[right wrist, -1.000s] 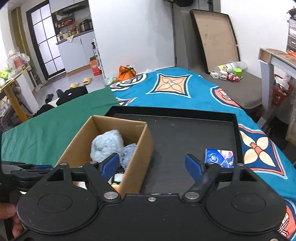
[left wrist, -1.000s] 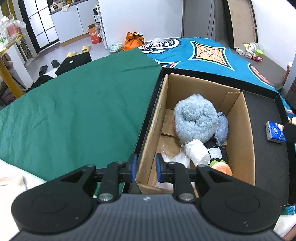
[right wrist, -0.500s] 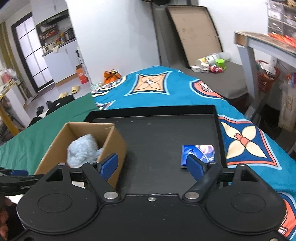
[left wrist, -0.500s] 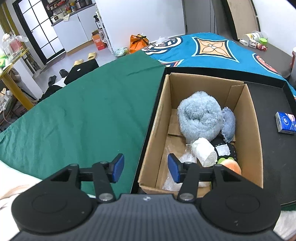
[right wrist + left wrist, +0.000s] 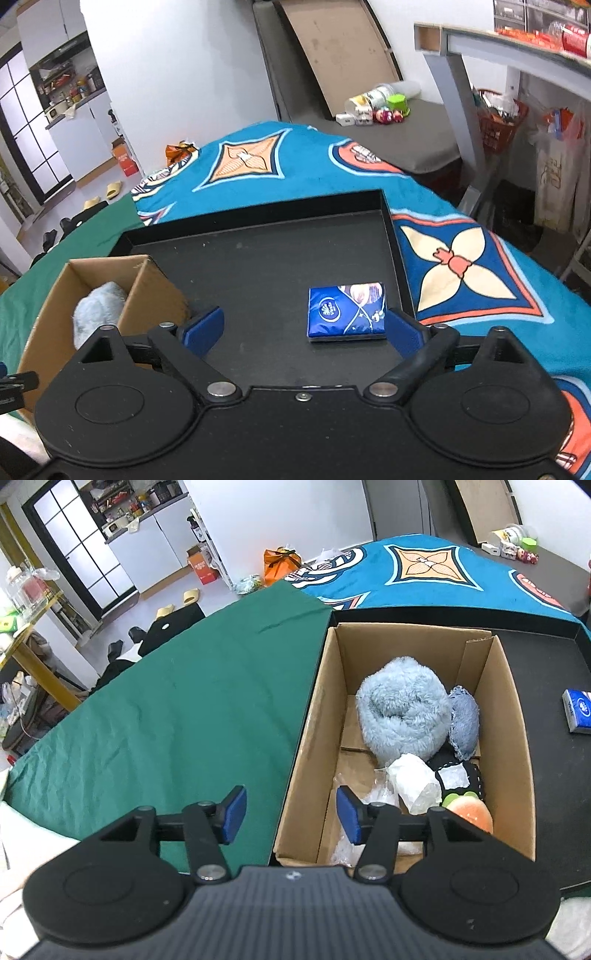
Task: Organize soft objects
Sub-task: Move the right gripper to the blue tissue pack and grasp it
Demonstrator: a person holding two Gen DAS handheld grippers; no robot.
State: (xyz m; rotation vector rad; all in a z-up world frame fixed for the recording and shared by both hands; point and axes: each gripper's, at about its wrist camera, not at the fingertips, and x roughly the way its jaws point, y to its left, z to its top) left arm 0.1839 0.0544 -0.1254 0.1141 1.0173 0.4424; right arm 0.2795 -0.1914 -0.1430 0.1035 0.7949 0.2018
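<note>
A cardboard box (image 5: pixel 513 738) stands at the left of a black tray (image 5: pixel 258 266). It holds a fluffy light-blue roll (image 5: pixel 402 712), a small denim cushion (image 5: pixel 464 722), a white plastic-wrapped bundle (image 5: pixel 415 784), a black-and-white piece and an orange plush (image 5: pixel 471 812). My left gripper (image 5: pixel 291 814) is open and empty, straddling the box's near left wall. A blue tissue pack (image 5: pixel 345 312) lies flat on the tray; it also shows in the left wrist view (image 5: pixel 578 709). My right gripper (image 5: pixel 303 328) is open and empty just in front of the pack.
The tray sits on a table with a green cloth (image 5: pixel 166 709) on the left and a blue patterned cloth (image 5: pixel 461 266) on the right. The tray's raised rim (image 5: pixel 397 236) lies right of the pack. A grey table leg (image 5: pixel 465 99) stands far right.
My left gripper has opened from nearly shut to wide and pulled back a little. My right gripper has swung right and forward, so the tissue pack now lies close before its fingers.
</note>
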